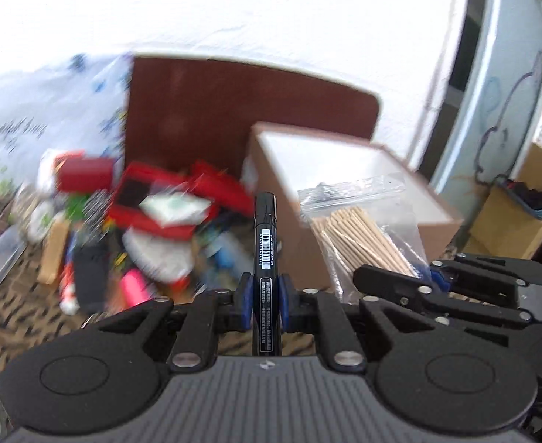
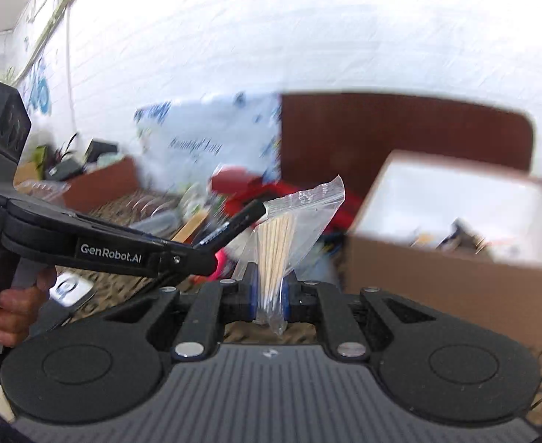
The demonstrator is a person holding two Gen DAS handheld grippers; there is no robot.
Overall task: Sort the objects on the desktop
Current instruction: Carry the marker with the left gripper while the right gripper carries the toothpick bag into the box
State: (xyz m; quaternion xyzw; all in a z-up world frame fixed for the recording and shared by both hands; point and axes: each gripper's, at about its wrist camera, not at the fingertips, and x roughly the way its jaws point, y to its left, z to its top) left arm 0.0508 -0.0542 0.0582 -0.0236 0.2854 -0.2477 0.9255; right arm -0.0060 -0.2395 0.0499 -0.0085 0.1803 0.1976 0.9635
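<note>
My left gripper [image 1: 265, 302] is shut on a black marker [image 1: 266, 243] that points forward, held above the table. My right gripper [image 2: 270, 297] is shut on a clear zip bag of wooden sticks [image 2: 280, 236], held upright. The bag also shows in the left wrist view [image 1: 363, 236], with the right gripper [image 1: 433, 284] beside mine on the right. The left gripper [image 2: 182, 254] and the marker [image 2: 234, 225] cross the right wrist view from the left. An open cardboard box [image 2: 452, 277] stands just right of both grippers; it also shows in the left wrist view [image 1: 289, 229].
A blurred pile of desktop items, with red cases [image 1: 152, 199], a pink object [image 1: 134, 288] and a black object [image 1: 89, 277], lies left of the box on a patterned cloth [image 1: 16, 325]. A brown board [image 1: 234, 110] leans on the white wall behind.
</note>
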